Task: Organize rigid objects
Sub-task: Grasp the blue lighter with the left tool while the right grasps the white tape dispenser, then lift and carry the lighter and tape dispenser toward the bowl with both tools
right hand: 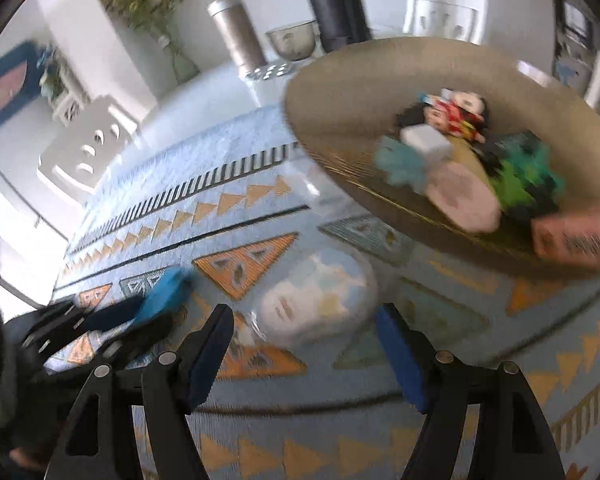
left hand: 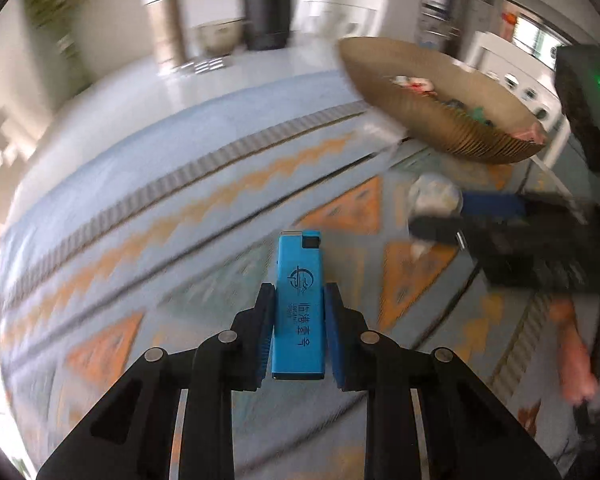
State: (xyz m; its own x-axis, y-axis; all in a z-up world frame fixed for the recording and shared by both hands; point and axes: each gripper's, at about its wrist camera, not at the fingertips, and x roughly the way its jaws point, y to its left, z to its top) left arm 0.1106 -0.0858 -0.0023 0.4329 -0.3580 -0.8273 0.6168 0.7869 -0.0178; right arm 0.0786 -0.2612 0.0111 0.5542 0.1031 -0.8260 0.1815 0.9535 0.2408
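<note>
Blue-and-orange patterned cloth point(right hand: 260, 216) covers the table beneath the woven basket point(right hand: 340, 120).

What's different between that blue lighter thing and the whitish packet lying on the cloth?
The blue lighter is a slim, hard-edged block with dark printing; the white packet is rounder and pale, and looks plastic-wrapped. The lighter is clamped between the left gripper fingers, off the cloth; the packet lies free on the patterned tablecloth, just ahead of the open right gripper. Neither sits in the woven basket.
</note>
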